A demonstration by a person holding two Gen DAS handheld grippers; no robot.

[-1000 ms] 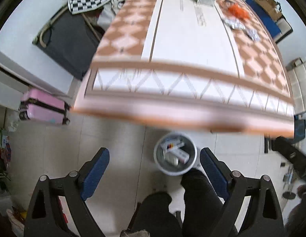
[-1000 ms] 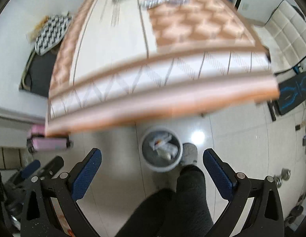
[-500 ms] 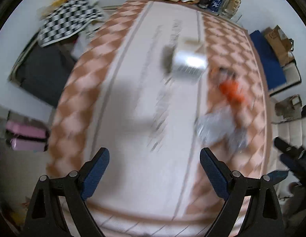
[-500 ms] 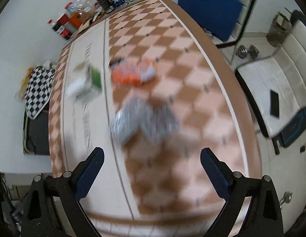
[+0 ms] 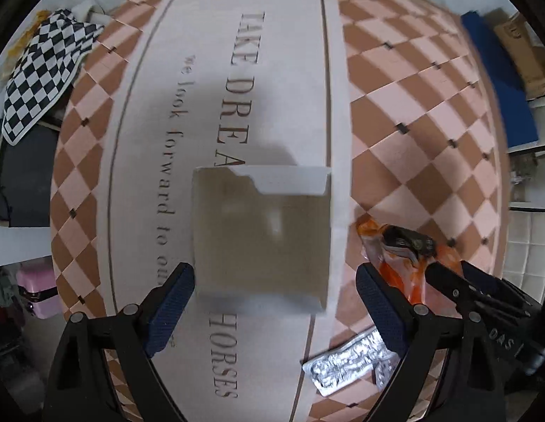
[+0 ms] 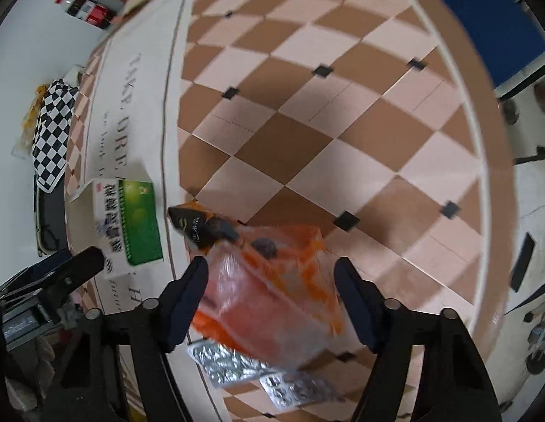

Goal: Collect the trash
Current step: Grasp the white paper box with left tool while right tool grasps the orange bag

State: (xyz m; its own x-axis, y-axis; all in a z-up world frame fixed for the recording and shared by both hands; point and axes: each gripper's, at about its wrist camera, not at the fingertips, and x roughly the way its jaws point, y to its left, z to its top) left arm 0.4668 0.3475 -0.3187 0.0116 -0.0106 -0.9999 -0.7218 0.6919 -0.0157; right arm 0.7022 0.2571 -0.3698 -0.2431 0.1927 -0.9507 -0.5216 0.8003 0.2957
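Observation:
A small cardboard medicine box (image 5: 261, 235) lies on the checked tablecloth; it is white and green in the right wrist view (image 6: 128, 225). My left gripper (image 5: 272, 302) is open, its fingers either side of the box's near end. An orange plastic snack wrapper (image 6: 272, 288) lies right of the box, also in the left wrist view (image 5: 406, 256). My right gripper (image 6: 272, 302) is open and straddles the wrapper. Silver blister packs (image 6: 237, 362) lie just below it, also in the left wrist view (image 5: 349, 362).
The table (image 5: 430, 112) carries a pink-and-brown checked cloth with a white printed strip. Bottles and boxes (image 6: 96, 3) stand at its far end. A black-and-white checked cloth (image 5: 40, 70) lies off the table's left side. A blue chair (image 6: 483, 7) stands at the right.
A second ago both grippers looked down at a bin on the floor. They have swung up over the table and closed in on the box and the wrapper.

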